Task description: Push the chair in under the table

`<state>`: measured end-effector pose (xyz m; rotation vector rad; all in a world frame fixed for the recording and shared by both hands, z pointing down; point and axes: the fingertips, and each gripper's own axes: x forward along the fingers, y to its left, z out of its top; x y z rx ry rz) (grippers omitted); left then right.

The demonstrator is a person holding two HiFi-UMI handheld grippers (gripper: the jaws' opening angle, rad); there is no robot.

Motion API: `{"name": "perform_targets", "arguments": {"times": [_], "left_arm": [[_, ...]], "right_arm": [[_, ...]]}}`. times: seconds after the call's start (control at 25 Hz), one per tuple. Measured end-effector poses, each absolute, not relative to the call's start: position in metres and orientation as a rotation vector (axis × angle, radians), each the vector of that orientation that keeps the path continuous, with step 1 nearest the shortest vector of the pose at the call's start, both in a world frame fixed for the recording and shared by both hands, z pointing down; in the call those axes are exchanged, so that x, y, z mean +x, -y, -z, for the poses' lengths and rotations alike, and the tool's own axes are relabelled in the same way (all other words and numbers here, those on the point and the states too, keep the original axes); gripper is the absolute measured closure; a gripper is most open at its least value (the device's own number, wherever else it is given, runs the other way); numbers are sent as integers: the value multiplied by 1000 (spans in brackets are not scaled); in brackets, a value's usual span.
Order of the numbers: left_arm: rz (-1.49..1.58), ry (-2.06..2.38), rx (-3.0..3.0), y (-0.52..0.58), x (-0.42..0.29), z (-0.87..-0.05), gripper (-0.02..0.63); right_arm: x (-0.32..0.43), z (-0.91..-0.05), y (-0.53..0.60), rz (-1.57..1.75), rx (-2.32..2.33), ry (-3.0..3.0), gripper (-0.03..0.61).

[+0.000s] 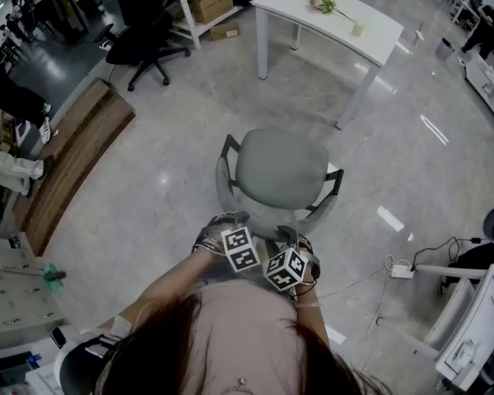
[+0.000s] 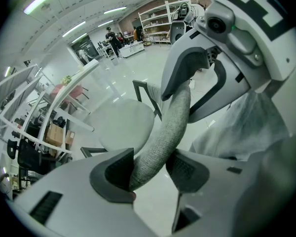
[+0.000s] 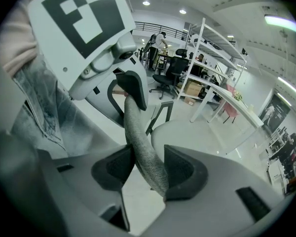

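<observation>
A grey chair stands on the pale floor, its seat facing the white table farther off, with open floor between them. Both grippers sit side by side on the top edge of its grey fabric backrest. My left gripper is shut on that edge, the fabric filling the gap between its pads. My right gripper is shut on the same backrest edge just beside it. In the head view the left gripper and right gripper show at the chair's near side, under their marker cubes.
A flower lies on the table. A black office chair and a shelf with boxes stand at the far left. A wooden platform runs along the left. Cables and a power strip lie on the floor at right.
</observation>
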<state>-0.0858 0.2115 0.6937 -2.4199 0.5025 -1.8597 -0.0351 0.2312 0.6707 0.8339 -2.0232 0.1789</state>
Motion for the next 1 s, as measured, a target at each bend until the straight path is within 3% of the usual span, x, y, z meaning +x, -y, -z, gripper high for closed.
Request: {"name": "perform_targets", "arguments": {"times": [1.0], "left_arm": [[1839,-521,-2410,-146,-62,-695,407]], "right_arm": [[-12,-672,-165,-153,866,2046,383]]}}
